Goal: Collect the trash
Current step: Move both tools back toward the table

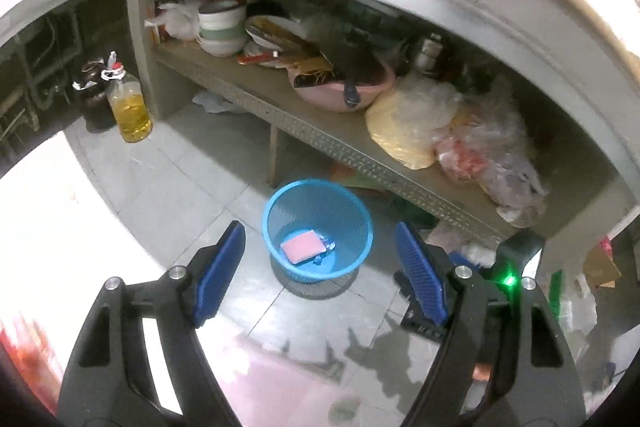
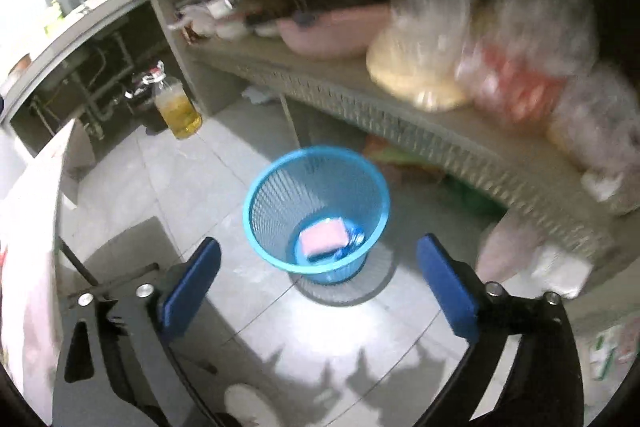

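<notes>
One blue mesh wastebasket (image 1: 318,227) (image 2: 317,213) stands upright on the grey tiled floor (image 1: 168,187) (image 2: 168,187), just in front of the low shelf (image 1: 304,131) (image 2: 360,107). Round rim, slotted walls, narrower at the base. Inside, at the bottom: 1 flat pink packet (image 1: 302,246) (image 2: 323,237), w/ a small crumpled blue-and-silver wrapper (image 1: 326,250) (image 2: 354,241) touching its right edge; can't tell if that is 1 scrap or 2.

Two tools, both spread wide, nothing between the blue pads. Left tool (image 1: 320,261) hangs above the floor w/ the basket seen between its pads (image 1: 222,267). Right tool (image 2: 320,277) likewise, basket just beyond its pads (image 2: 192,287). Right view is motion-blurred, esp. toward the shelf.

Shelf contents, approx.: 1 pink basin (image 1: 344,89) (image 2: 332,35) holding dark utensils, 1 stack of bowls (image 1: 222,27), several plates beside it, at least 3 clear plastic bags (image 1: 452,123) (image 2: 480,63) bunched at the right end (yellowish, red-tinted, pale). On the floor at left: 1 oil bottle (image 1: 130,107) (image 2: 178,109), part full of yellow liquid, touching 1 dark jar (image 1: 94,95) behind it. Under the shelf, more bags and paper, too dim to count.
</notes>
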### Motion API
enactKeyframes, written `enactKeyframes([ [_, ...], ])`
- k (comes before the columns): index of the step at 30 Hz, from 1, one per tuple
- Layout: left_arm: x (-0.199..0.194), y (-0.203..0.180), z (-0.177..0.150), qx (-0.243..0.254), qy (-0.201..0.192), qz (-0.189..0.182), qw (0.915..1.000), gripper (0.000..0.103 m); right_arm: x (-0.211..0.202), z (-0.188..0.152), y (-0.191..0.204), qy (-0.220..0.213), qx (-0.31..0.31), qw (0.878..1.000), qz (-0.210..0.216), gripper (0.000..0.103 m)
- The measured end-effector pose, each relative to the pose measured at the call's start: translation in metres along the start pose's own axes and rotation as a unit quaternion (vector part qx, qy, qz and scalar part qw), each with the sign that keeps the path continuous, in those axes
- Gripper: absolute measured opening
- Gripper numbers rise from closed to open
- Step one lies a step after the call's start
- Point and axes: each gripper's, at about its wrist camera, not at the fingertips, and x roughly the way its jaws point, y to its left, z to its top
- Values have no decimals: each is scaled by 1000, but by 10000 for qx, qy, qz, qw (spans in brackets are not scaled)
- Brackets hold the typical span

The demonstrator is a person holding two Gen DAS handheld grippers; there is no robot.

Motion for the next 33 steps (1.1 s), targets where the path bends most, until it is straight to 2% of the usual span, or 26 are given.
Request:
enactKeyframes([
  [3, -40, 8, -18, 2, -139, 49, 9999, 73, -36, 9, 17, -318, -298, 9990, -120, 96],
  [5, -73, 16, -34, -22, -344, 158, 9993, 73, -53, 16, 27, -409, -484, 9980, -10, 96],
  [8, -118, 33, -59, -165, -713, 265, 9970, 73, -84, 20, 50, -553, -814, 9946, 332, 96],
  [10, -155, 51, -88, -390, -969, 380, 9938, 76, -104, 18, 70, -709, -1118, 9891, 642, 96],
  [14, -203, 82, -139, -846, -1173, 765, 9865, 78, -129, 10, 107, -818, -1446, 9776, 1296, 97],
  [17, -235, 103, -177, -1217, -1214, 1160, 9783, 78, -139, 5, 135, -737, -1692, 9638, 1922, 96],
  [21, -264, 117, -203, -1286, -1354, 1593, 9694, 78, -146, 5, 175, -396, -1969, 9428, 2662, 96],
  [26, -287, 132, -219, -1396, -1568, 1973, 9576, 78, -151, 6, 214, 189, -1875, 9106, 3678, 96],
  [30, -293, 144, -233, -1493, -1599, 2311, 9480, 78, -144, 5, 242, 998, -1529, 8685, 4609, 96],
  [32, -291, 147, -236, -1546, -1540, 2420, 9454, 78, -135, 3, 254, 1536, -1199, 8400, 5063, 96],
  [33, -290, 152, -239, -1626, -1448, 2571, 9415, 78, -133, 1, 261, 1706, -1097, 8304, 5189, 96],
])
